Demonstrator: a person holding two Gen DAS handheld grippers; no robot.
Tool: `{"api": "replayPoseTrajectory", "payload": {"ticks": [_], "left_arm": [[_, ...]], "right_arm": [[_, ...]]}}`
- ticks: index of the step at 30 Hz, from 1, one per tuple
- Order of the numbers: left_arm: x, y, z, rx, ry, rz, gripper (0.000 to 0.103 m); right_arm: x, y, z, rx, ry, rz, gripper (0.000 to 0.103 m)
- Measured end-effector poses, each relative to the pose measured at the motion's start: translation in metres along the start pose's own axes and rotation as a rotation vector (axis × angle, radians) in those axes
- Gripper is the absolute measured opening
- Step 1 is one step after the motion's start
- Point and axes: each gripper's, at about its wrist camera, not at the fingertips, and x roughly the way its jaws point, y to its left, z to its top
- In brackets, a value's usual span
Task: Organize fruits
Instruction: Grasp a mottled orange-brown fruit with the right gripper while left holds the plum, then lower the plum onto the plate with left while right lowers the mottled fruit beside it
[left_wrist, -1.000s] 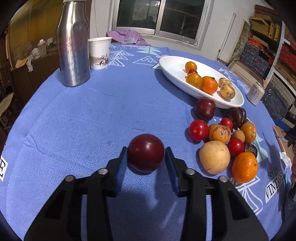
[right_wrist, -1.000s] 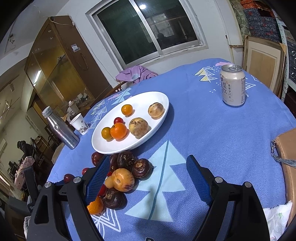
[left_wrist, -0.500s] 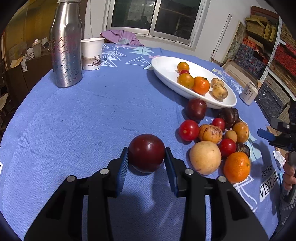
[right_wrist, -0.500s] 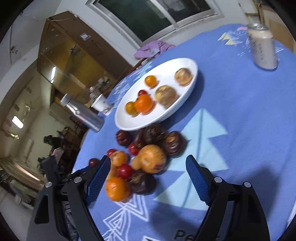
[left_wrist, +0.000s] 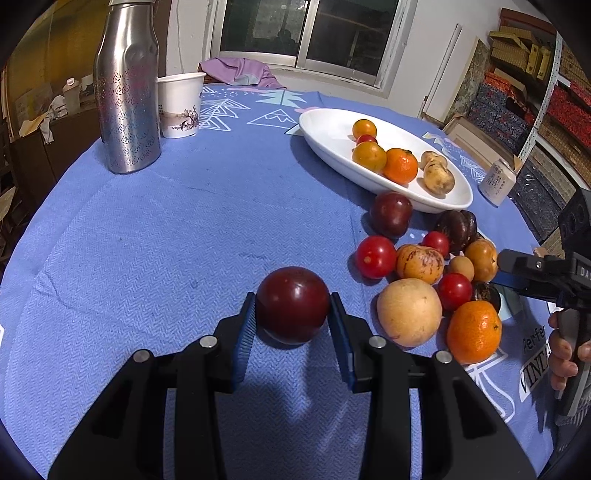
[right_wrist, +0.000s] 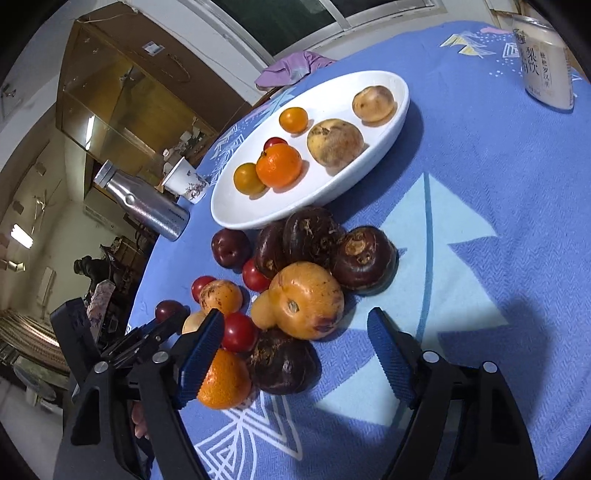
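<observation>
Now plum between left gripper pads.

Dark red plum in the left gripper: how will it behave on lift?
The plum looks round and glossy, so it may slip or roll if released. The left gripper pads touch only its sides; squeezing harder might bruise it.

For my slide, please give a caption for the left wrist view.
Left gripper closed on a dark red plum above the blue tablecloth.

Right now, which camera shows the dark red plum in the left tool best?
The left wrist view: the plum sits large and centred in the left tool, both pads against its sides. The right wrist view shows it only small and partly hidden behind that tool.
</observation>
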Motion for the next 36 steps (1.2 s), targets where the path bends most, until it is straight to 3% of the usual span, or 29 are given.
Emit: {"api": "replayPoseTrajectory", "payload": {"ticks": [1,3,9,12,16,23,32,36], "left_arm": [[0.000,0.000,0.000,0.001,0.000,0.001,0.038],[0.001,0.000,0.000,0.002,0.001,0.003,0.038],[0.001,-0.001,0.000,0.002,0.001,0.003,0.038],[0.001,-0.001,0.000,0.002,0.001,0.002,0.039],[0.001,-0.001,0.000,0.006,0.000,0.005,0.039],[-0.002,-0.006,-0.001,0.029,-0.018,0.020,0.038],[0.000,-0.012,-0.001,0.054,-0.011,0.008,0.038],[-0.008,-0.014,0.000,0.057,-0.053,0.017,0.038]], "right_arm": [[0.003,-0.001,0.001,0.012,0.005,0.007,0.062],[0.007,-0.002,0.002,0.026,0.002,0.005,0.052],[0.009,-0.003,0.003,0.031,-0.005,0.009,0.050],[0.008,-0.001,0.003,0.008,-0.009,-0.017,0.044],[0.000,0.004,0.001,-0.049,-0.026,-0.076,0.043],[-0.028,0.024,-0.010,-0.267,-0.159,-0.308,0.043],[-0.025,0.031,-0.022,-0.337,-0.150,-0.343,0.043],[-0.033,0.035,-0.023,-0.345,-0.186,-0.338,0.043]]}}
